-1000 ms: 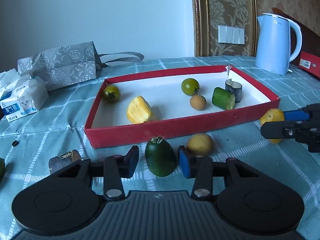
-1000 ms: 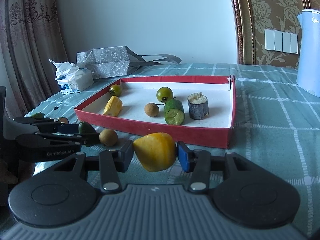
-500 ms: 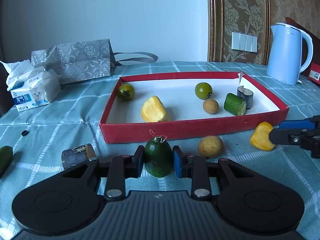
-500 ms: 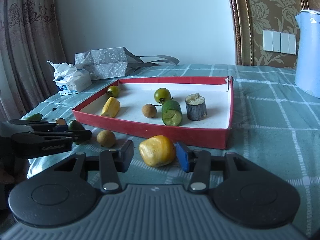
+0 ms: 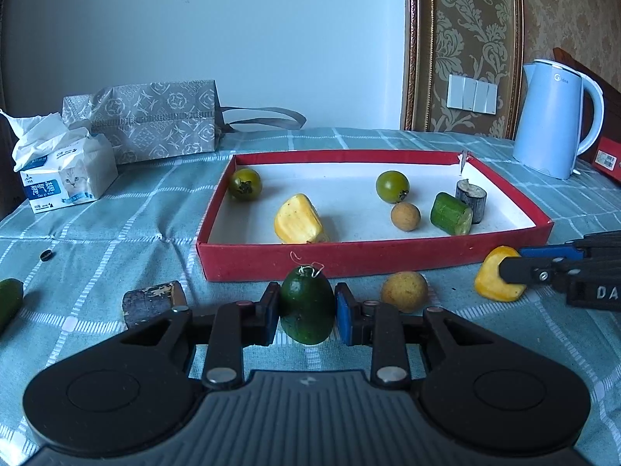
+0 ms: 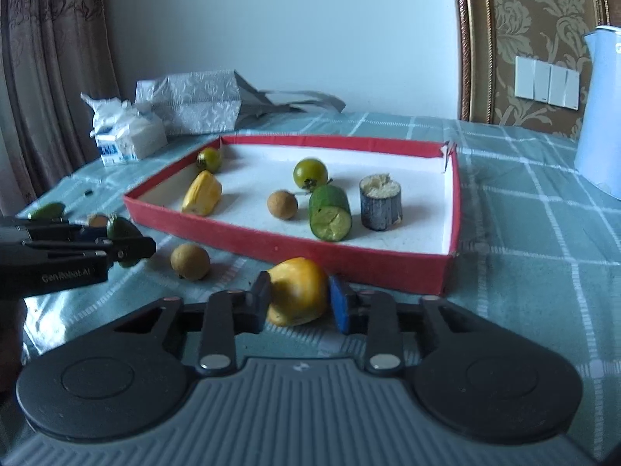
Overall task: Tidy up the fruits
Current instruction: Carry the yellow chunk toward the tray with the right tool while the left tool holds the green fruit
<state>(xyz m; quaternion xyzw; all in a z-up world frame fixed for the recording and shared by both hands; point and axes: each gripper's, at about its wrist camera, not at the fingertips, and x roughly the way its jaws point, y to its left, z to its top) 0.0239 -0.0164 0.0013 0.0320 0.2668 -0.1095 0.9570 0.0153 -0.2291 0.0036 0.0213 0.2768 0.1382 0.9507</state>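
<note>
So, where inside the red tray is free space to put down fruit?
In the red tray: bare floor along the back wall, and between the yellow piece and the longan. The right end, around the cucumber and cane, is crowded.

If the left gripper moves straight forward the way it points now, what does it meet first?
Probably the red tray's near wall. The left gripper, shut on the dark green fruit, points at it, with only bare cloth between; depth is uncertain.
</note>
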